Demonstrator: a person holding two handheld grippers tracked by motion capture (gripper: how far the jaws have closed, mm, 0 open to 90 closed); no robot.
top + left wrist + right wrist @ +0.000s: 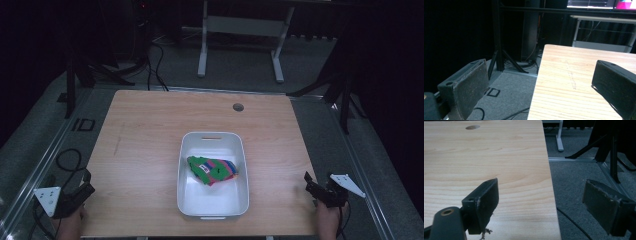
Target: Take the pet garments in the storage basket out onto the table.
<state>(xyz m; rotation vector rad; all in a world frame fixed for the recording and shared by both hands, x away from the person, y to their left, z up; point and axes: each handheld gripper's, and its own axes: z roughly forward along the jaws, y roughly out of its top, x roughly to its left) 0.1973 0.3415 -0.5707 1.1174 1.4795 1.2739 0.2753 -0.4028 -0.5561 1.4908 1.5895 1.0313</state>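
A white bin (213, 196) stands near the middle front of the wooden table (150, 125). Inside it lies a crumpled green, pink and blue cloth (213, 169). My left gripper (86, 183) hovers at the table's front left corner, open, with nothing between its jaws. In the left gripper view that left gripper (541, 82) straddles the table's left edge. My right gripper (311, 182) sits at the table's front right edge, open and empty. In the right gripper view this right gripper (541, 195) straddles the table's right edge.
A round cable hole (238, 107) marks the far side of the table. A white desk frame (240, 30) stands on the floor behind. Black tripod legs (340, 95) stand right of the table and cables (70, 160) trail on the floor at left.
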